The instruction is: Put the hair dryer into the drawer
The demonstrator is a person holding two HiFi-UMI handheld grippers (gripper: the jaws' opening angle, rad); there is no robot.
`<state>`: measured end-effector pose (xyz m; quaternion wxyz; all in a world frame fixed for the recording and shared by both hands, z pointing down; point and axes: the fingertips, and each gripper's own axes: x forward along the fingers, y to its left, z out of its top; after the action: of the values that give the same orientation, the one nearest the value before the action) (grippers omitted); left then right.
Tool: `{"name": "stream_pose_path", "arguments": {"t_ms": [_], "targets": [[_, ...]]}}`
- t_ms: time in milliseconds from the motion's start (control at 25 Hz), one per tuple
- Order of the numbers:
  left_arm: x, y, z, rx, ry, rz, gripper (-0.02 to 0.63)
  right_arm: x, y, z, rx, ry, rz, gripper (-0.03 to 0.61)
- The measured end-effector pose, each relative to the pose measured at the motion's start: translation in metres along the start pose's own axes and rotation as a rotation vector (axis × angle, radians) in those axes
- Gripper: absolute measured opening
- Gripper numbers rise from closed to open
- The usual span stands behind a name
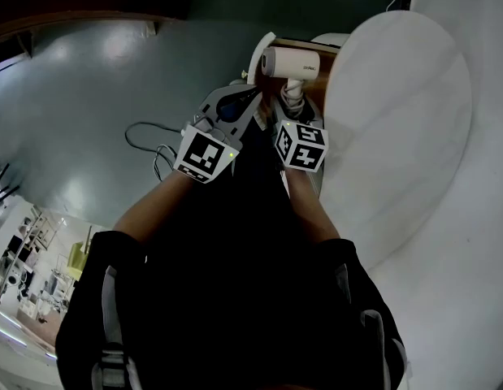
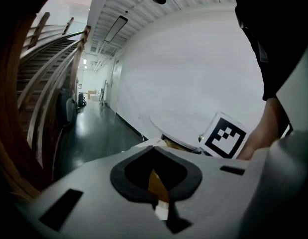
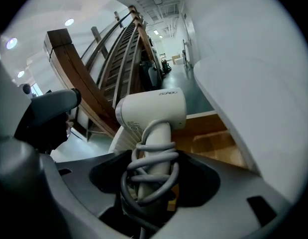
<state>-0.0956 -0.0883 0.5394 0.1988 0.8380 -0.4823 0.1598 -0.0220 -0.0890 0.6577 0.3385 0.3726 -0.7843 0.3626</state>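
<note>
The white hair dryer (image 1: 290,62) has its grey cord wound round the handle. My right gripper (image 1: 293,108) is shut on that handle; in the right gripper view the hair dryer (image 3: 151,111) stands upright between the jaws of the right gripper (image 3: 151,176). It hangs over the open drawer (image 1: 261,54), whose wooden inside (image 3: 213,141) shows behind it. My left gripper (image 1: 249,97) is just left of the dryer, by the drawer's white front. In the left gripper view the left gripper (image 2: 161,198) shows only a narrow slit and holds nothing.
A white round table top (image 1: 397,120) spreads over the drawer on the right, also visible as the table top (image 2: 181,126). A dark cable (image 1: 145,140) lies on the grey floor at left. A wooden staircase (image 3: 94,83) rises beyond the drawer.
</note>
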Motion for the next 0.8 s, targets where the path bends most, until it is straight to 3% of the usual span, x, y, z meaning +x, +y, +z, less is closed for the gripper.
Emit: {"name": "stream_pose_path", "arguments": {"t_ms": [800], "targets": [[0.036,-0.015,-0.027,0.011,0.069,-0.054,0.008,0.038,-0.035,-0.044,0.016,0.140,-0.073,0.291]]}}
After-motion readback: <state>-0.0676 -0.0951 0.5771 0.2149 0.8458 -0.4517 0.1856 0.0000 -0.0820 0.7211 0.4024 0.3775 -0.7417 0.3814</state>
